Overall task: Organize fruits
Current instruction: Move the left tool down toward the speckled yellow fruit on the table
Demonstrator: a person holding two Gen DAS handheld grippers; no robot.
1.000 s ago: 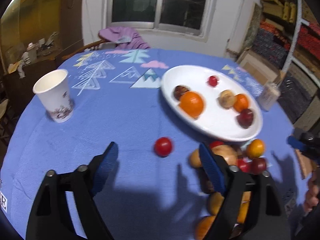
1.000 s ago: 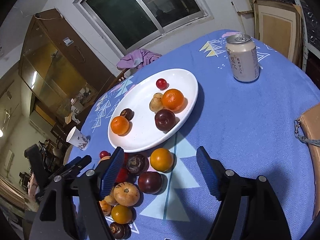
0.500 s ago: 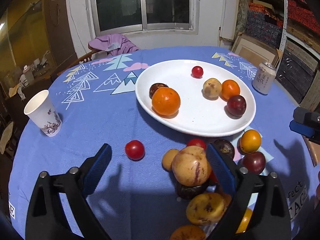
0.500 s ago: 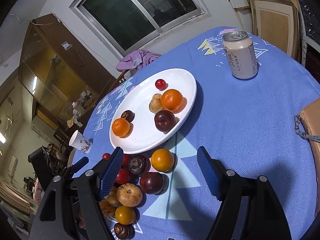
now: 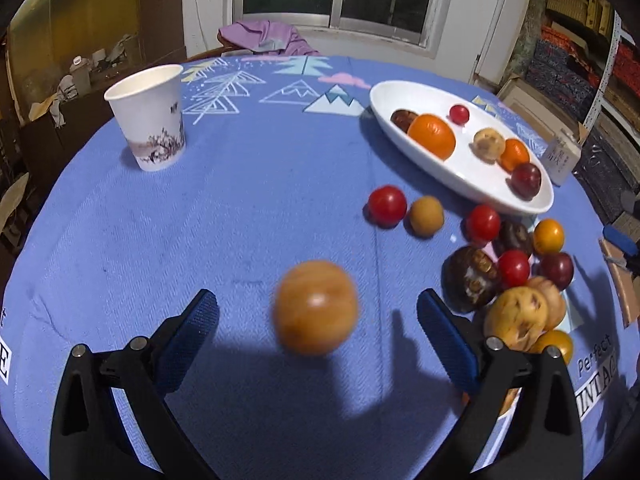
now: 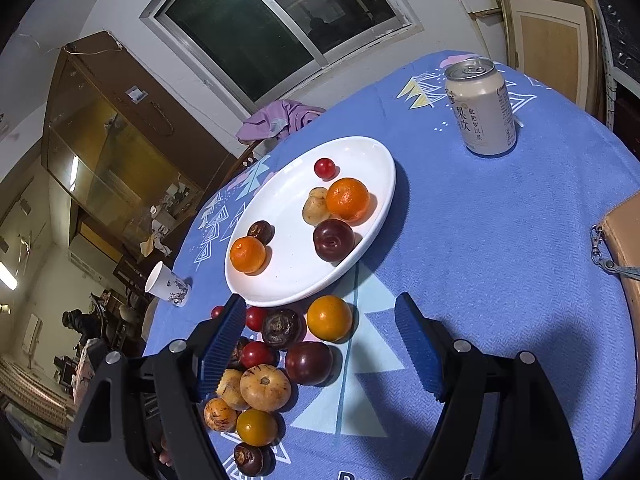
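Tan fruit (image 5: 315,307) blurred, between left tool (image 5: 318,320) pads — untouched, jaws wide.

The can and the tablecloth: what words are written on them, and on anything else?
"Perfect": tablecloth, near edge.
"INT AC": tablecloth, below it, cut off by the edge of the left view.
Can: upright Chinese characters; "梨" and "饮" seem readable, the rest too small.
Paper cup: only a drawing, no words.
Cabinet sticker: too small to read.

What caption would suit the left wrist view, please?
Open left gripper around a blurred tan fruit, plate beyond.
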